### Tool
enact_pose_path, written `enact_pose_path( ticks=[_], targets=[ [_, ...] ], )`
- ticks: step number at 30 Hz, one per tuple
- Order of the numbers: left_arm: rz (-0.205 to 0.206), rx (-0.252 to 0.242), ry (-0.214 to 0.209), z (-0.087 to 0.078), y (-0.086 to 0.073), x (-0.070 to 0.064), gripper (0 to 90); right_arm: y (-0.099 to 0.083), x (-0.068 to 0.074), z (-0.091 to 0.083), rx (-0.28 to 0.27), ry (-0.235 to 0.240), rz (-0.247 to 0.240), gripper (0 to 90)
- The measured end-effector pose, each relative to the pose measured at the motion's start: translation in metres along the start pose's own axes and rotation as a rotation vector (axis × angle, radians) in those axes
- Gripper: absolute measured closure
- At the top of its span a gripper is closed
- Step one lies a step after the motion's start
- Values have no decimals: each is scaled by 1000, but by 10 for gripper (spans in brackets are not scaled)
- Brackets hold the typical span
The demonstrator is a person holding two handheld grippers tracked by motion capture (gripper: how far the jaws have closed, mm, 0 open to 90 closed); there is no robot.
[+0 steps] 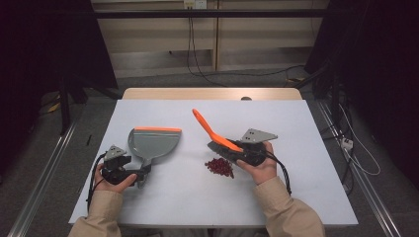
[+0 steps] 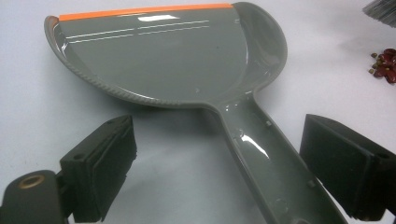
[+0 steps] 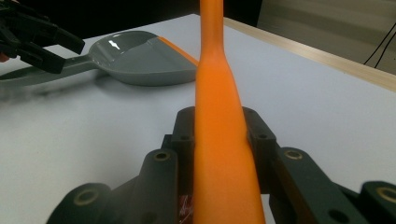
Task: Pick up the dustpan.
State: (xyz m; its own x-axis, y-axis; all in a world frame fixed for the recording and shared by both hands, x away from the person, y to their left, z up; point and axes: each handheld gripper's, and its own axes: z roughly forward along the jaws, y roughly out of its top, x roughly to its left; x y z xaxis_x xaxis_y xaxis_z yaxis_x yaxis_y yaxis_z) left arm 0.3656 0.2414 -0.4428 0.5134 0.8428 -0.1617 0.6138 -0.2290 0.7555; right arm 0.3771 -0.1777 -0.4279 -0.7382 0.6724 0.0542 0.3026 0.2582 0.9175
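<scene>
From above, a person works at a white table (image 1: 163,197) with two grippers. The left gripper (image 1: 141,174) sits at the handle of the one grey dustpan (image 1: 153,143), which lies flat left of centre, its orange lip facing the far edge. The right gripper (image 1: 232,150) is clamped on the one orange-handled brush (image 1: 212,132), tilted over a single heap of red beans (image 1: 220,167). Bare table lies open on all sides.

Along the left gripper, the jaws stand apart either side of the dustpan's (image 2: 159,56) handle, not pressing it; beans (image 2: 385,63) show at far right.

Along the right gripper, the jaws close on the brush (image 3: 219,140); the dustpan (image 3: 135,58) lies beyond. No writing is legible anywhere.
</scene>
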Motion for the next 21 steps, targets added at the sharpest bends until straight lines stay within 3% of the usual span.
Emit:
enact_pose_path(
  ticks=[7,13,17,21],
  targets=[
    [-14,5,-6,-2,0,3,144,-1,-2,-2,-3,-5,3,713],
    [-26,21,-21,-7,3,5,325,-1,-3,-2,-6,-14,10,713],
    [-36,32,1,-10,6,8,424,0,-2,-3,-6,-18,11,713],
    [-45,48,25,-5,13,3,428,0,-2,-4,-10,-21,13,712]
  ],
)
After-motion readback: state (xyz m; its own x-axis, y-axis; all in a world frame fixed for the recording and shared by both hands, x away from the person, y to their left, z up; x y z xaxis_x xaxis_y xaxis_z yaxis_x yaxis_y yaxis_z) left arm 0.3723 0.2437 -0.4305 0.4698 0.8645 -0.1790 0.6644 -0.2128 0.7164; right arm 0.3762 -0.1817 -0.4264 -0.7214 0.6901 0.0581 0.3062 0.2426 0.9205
